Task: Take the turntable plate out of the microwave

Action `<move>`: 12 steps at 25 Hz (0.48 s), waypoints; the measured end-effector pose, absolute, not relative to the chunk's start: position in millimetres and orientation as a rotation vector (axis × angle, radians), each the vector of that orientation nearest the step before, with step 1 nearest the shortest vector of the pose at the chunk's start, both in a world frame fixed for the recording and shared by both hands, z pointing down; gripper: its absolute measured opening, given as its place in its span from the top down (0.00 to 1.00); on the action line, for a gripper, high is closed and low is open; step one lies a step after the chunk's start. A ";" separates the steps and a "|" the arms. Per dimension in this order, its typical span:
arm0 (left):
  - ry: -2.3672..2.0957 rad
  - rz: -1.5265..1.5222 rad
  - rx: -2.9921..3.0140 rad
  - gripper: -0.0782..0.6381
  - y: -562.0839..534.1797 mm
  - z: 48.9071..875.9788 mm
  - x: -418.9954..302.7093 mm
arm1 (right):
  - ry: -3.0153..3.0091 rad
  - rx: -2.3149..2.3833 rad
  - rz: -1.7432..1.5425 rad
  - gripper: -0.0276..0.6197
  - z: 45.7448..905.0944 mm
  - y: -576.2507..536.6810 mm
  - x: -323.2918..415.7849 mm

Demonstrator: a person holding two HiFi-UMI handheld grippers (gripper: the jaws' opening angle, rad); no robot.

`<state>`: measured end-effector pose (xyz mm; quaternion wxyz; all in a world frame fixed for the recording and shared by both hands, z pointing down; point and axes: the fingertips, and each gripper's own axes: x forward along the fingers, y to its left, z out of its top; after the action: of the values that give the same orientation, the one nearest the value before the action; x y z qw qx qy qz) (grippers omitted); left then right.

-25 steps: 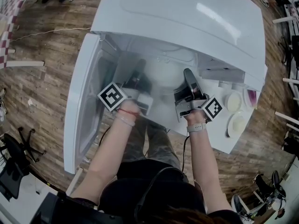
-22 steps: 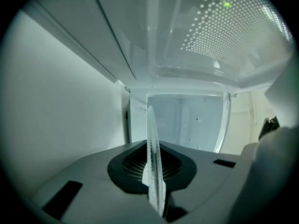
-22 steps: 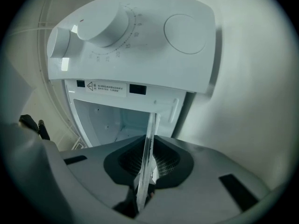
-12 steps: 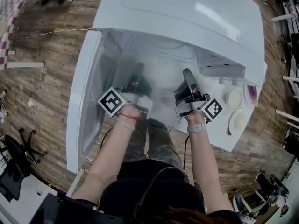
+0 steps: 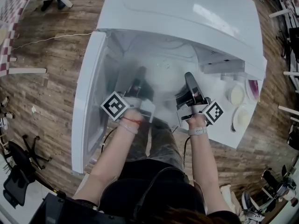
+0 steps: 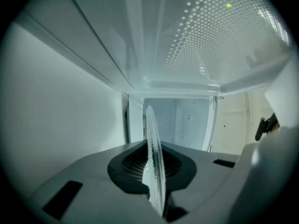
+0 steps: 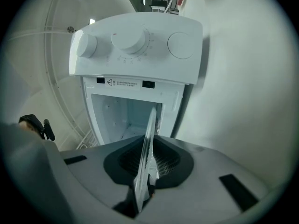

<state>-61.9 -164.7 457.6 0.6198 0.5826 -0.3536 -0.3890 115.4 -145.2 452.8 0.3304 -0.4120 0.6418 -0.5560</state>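
The clear glass turntable plate (image 5: 163, 84) lies level in the mouth of the white microwave (image 5: 187, 17), held by both grippers. My left gripper (image 5: 139, 74) is shut on the plate's left rim, my right gripper (image 5: 188, 78) on its right rim. In the left gripper view the plate (image 6: 152, 129) shows edge-on between the pads of the left gripper (image 6: 156, 181), with the oven cavity behind. The right gripper view likewise shows the plate (image 7: 150, 129) edge-on, clamped in the right gripper (image 7: 145, 171).
The microwave door (image 5: 88, 106) hangs open at the left. Its control panel with round knobs (image 5: 236, 96) is at the right, also seen as the panel (image 7: 135, 45) in the right gripper view. Wooden floor (image 5: 51, 59) surrounds the unit; office chairs (image 5: 18, 167) stand at lower left.
Both grippers have drawn back a little toward the person, bringing the plate with them. The grips are unchanged.
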 end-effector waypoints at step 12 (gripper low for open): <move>-0.778 -0.867 1.390 0.85 -136.3 451.2 -57.9 | 1.647 -1.067 -1.430 0.89 449.3 -107.7 118.1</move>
<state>-57.9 -136.3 451.2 0.6164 0.6035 -0.3377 -0.3766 118.1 -107.7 449.3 0.3491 -0.4116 0.6356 -0.5520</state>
